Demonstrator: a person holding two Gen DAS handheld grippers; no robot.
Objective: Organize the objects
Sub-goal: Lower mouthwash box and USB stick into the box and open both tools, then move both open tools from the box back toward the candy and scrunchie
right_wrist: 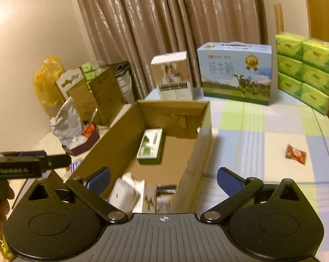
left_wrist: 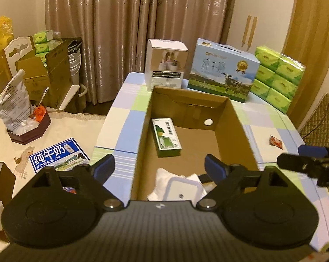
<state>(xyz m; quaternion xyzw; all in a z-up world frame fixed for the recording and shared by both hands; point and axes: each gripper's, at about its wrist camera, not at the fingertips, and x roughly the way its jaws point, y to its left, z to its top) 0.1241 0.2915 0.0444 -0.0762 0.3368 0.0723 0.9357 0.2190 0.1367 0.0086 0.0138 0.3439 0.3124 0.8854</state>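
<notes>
An open cardboard box [left_wrist: 238, 128] [right_wrist: 204, 128] stands on the checked tablecloth. Inside it lie a green and white carton [left_wrist: 166, 137] [right_wrist: 150, 146], a white plastic case [left_wrist: 182, 191] [right_wrist: 123, 194] on white tissue at the near end, and a small white disc [left_wrist: 208, 121] at the far wall. My left gripper [left_wrist: 160, 167] is open and empty above the box's near end. My right gripper [right_wrist: 163, 180] is open and empty over the box's right wall. A small red packet [left_wrist: 276, 141] [right_wrist: 295, 154] lies on the table right of the box.
Behind the box stand a white product box [left_wrist: 166, 65] [right_wrist: 175, 76], a blue milk case [left_wrist: 223, 69] [right_wrist: 236, 72] and a stack of green tissue packs [left_wrist: 278, 76] [right_wrist: 306, 69]. On the left are a blue milk leaflet [left_wrist: 57, 155], a dark tray with bags [left_wrist: 29, 128] and cartons.
</notes>
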